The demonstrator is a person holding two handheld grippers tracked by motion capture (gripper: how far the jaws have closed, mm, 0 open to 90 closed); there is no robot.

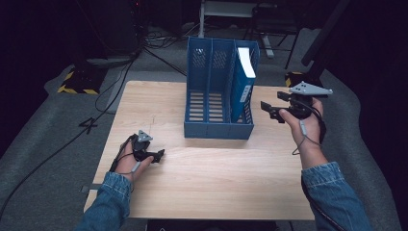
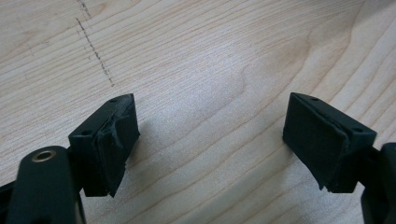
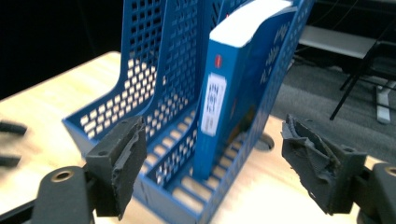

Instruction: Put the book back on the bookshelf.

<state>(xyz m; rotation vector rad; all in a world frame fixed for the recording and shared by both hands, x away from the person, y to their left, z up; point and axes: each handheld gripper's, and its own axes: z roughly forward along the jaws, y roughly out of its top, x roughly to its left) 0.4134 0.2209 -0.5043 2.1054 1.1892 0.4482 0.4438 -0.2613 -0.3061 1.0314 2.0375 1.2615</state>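
Observation:
A blue slotted file rack (image 1: 214,126) stands upright in the middle of the wooden table (image 1: 211,183). A blue book with white page edges (image 1: 243,82) stands in its rightmost slot. My right gripper (image 1: 270,111) is held just right of the rack, open and empty; the right gripper view shows the book (image 3: 224,102) and rack (image 3: 140,88) between its spread jaws. Low over the table's left front, my left gripper (image 1: 158,156) is also open, with bare wood (image 2: 210,93) between its jaws.
The rack's two left slots hold nothing. Cables (image 1: 53,154) run over the grey floor left of the table. A yellow-and-black stand base (image 1: 77,82) sits at the back left, and chair legs (image 1: 274,38) behind the rack.

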